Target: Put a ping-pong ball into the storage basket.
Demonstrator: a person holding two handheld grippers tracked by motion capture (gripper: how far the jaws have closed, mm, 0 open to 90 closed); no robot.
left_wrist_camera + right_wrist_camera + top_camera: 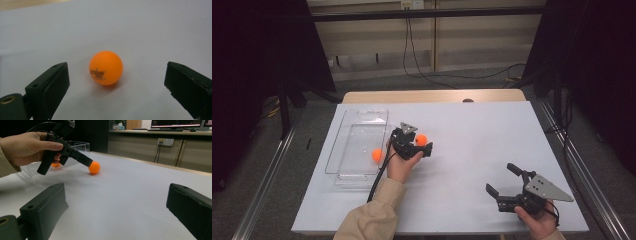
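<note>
Right tongs (501,179): nearest item, held in the person's right hand (537,222) at the near right of the table (492,130); jaws spread wide, nothing between them; grey three-cornered plate on top; resting low over the bare white surface, well apart from everything else

Left hand (401,165): comes in from the near edge in a beige sleeve (369,217), gripping the left tongs; black cable trails back along the forearm

Left tongs (422,141): around mid-table, just right of the tray; jaws released, standing wide to either side of the ball without touching it; in the right gripper view the dark tip sits just beside the ball

Orange ball (106,67): table-tennis ball with dark printed lettering, resting on the white table between the open jaws of the left tongs, slightly nearer the left jaw in the left gripper view; casts a small shadow beneath

Second orange ball (376,155): lies inside the tray, towards its near right part, close by the left hand

Clear tray (343,145): see-through plastic, rectangular, long side running away from the person, on the left part of the table

Far edge: strip of bare wood beyond the white surface; cables on the floor behind
</note>
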